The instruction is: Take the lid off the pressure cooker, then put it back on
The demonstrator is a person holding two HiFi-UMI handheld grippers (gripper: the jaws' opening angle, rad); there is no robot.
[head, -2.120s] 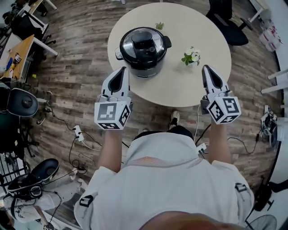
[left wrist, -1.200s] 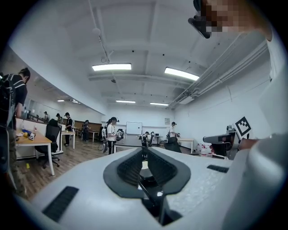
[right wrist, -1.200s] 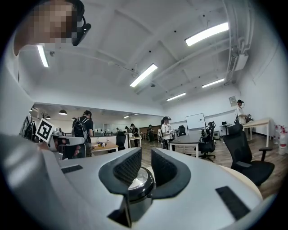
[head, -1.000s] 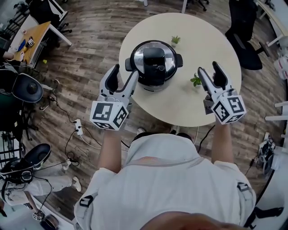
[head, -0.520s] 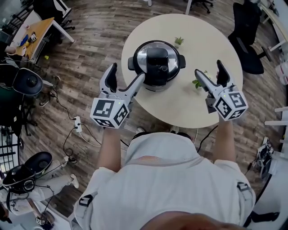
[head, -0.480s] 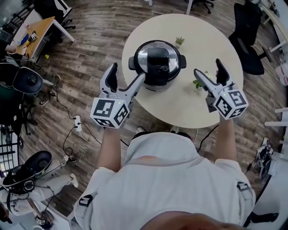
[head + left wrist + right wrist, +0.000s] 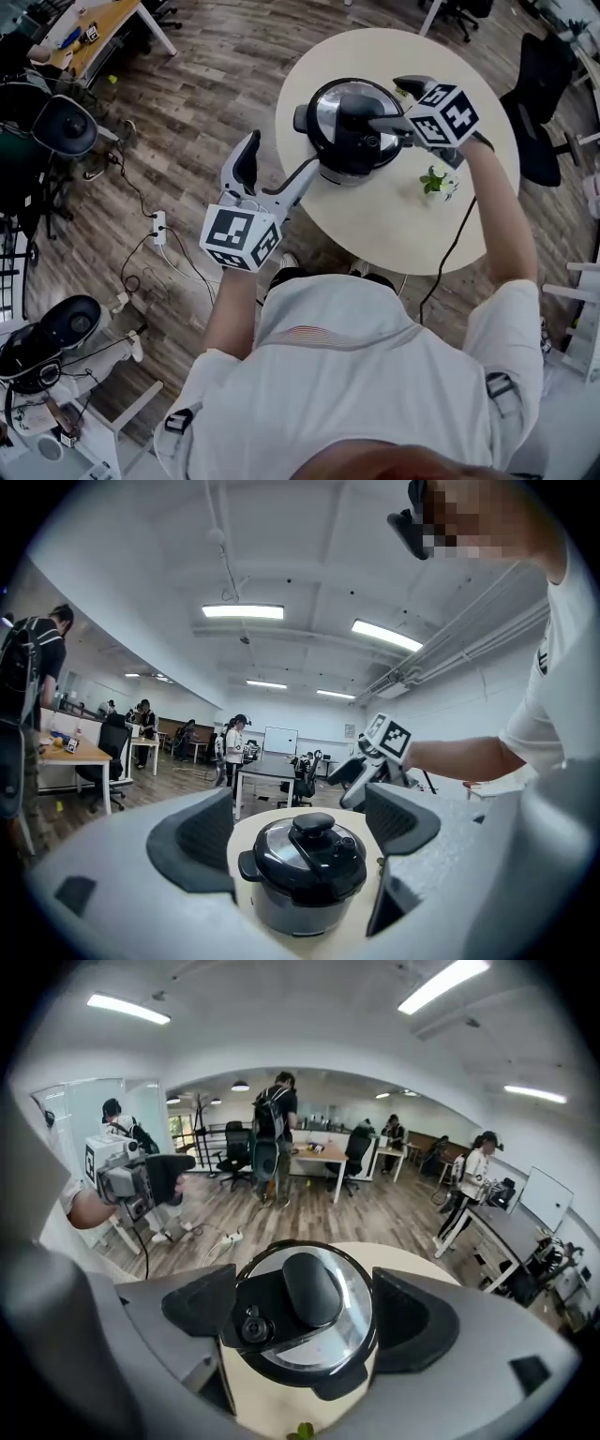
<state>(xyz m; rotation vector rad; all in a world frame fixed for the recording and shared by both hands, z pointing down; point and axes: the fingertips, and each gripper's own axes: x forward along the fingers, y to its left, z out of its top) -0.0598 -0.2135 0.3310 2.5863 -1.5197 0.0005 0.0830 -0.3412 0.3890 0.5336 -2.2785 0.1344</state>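
Both gape empty: left claw (image 7: 276,169) near cooker (image 7: 349,172), right claw (image 7: 400,103) over lid (image 7: 330,105).

The round, pale counter (image 7: 403,234) stands on a wood-plank floor (image 7: 206,84) and carries a black pressure cooker (image 7: 349,141), its lid (image 7: 339,105) on, with a small potted plant (image 7: 434,181) near it.

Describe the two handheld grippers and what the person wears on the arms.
The left gripper and right gripper have pale grey-white bodies with two long tapered jaws lined with black pads. Each carries a white cube printed with black square markers. A thin dark cable trails below the right arm. The person wears a white short-sleeved shirt with a small dark patch on each sleeve.
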